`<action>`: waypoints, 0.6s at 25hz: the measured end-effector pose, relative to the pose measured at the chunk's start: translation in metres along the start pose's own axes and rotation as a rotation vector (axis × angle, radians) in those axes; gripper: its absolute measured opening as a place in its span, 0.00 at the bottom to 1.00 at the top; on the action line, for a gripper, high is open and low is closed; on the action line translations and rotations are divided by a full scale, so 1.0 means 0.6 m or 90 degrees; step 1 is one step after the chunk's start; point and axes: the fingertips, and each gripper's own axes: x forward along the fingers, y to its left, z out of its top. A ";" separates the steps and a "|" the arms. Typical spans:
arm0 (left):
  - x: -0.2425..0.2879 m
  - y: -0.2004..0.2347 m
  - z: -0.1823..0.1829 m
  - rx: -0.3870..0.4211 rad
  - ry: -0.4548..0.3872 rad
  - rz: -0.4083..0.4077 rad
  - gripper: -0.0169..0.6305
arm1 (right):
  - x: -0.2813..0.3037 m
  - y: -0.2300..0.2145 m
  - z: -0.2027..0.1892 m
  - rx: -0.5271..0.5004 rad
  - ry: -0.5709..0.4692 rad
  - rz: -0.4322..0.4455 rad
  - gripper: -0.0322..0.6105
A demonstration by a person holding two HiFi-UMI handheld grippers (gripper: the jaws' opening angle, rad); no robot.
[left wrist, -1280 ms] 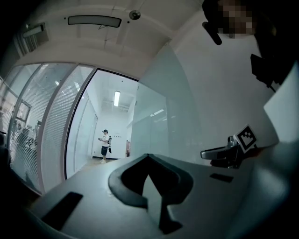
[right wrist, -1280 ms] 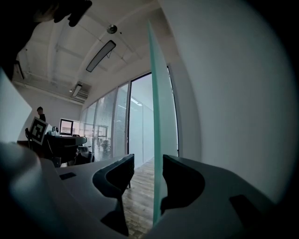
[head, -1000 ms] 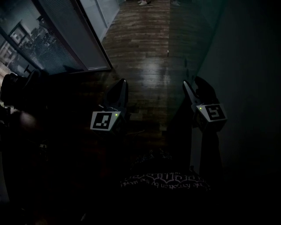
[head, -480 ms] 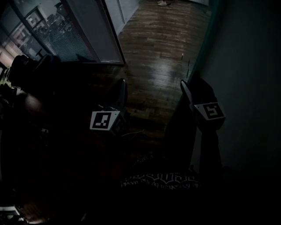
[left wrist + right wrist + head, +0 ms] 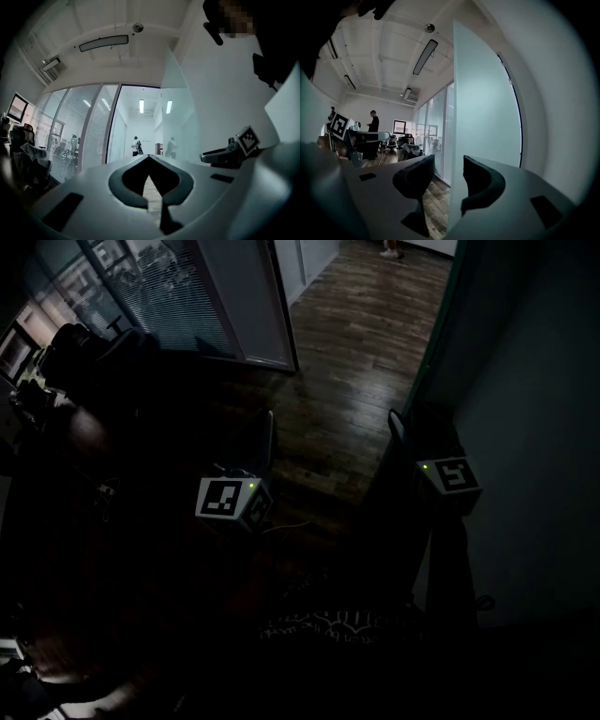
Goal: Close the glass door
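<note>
Low in the right gripper view, the right gripper [image 5: 449, 163] has its jaws spread. The thin edge of the glass door [image 5: 483, 103] stands between them, closer to the jaw on the right of the frame. The pale door fills the right half of that view. The left gripper [image 5: 149, 157] has its jaws pressed together at the tips, with nothing in them. Beyond both lies a dark wooden floor [image 5: 352, 362]. Farther off, a glass wall with blinds [image 5: 173, 296] fills the upper left. A person [image 5: 372, 123] stands far back.
</note>
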 end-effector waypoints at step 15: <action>0.037 0.101 0.013 0.008 -0.020 -0.008 0.03 | 0.091 -0.008 0.001 -0.001 -0.006 -0.038 0.32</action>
